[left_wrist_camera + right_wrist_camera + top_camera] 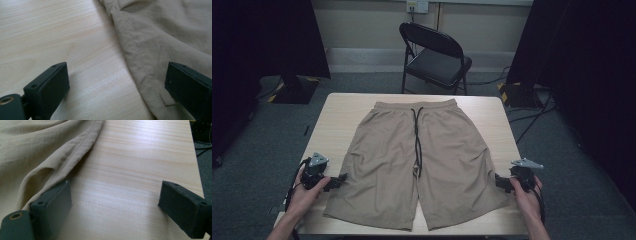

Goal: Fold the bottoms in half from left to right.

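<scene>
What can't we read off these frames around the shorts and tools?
- High view: tool jaws are too small and dark to read on the left tool and right tool.
- Left and right tool views: shorts cut off by frame edges.
- High view: table near edge hidden by hems and forearms.

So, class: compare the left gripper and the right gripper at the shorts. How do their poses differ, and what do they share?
The left gripper sits at the outer edge of one leg of the shorts; the right gripper at the outer edge of the other. In its own view, the left gripper's jaws straddle the side seam; the right gripper's stand mostly over the bare table. Both are open, low, holding nothing.
</scene>
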A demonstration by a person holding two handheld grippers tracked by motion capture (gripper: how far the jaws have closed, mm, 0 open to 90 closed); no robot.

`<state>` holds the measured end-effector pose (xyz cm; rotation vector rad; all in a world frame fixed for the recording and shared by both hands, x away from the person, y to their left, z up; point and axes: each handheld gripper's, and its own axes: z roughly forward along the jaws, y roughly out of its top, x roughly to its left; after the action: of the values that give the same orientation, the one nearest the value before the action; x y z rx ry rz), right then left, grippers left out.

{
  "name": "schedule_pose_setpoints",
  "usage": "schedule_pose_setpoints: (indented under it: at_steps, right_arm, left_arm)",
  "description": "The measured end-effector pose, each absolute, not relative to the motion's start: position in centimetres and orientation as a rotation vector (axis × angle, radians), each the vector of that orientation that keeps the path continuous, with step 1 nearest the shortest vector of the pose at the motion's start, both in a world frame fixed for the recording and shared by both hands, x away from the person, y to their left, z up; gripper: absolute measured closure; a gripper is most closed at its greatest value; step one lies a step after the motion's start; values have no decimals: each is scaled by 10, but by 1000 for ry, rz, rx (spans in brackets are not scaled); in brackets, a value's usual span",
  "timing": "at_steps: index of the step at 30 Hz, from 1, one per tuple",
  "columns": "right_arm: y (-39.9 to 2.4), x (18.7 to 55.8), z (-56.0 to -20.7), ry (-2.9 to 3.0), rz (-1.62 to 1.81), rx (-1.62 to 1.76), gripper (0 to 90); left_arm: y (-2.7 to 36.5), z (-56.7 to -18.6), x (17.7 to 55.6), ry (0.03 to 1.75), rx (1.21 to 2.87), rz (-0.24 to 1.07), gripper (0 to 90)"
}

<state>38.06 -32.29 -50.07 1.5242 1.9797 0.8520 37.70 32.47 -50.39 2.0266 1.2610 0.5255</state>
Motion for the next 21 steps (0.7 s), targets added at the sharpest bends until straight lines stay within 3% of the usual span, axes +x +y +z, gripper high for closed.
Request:
schedule_pose_setpoints:
  at_steps: [8, 12, 21]
  right_arm:
    - [-318, 379, -500, 1964, 836, 1542, 106]
    - [-317, 377, -498, 1988, 828, 1541, 131]
    - [-301, 368, -479, 1969, 934, 1452, 142]
  left_arm:
    - [323, -500, 376, 1290, 2048, 505, 61]
    - [326, -497, 376, 1300, 2049, 503, 159]
    - [325, -488, 378, 1273, 2033, 484, 170]
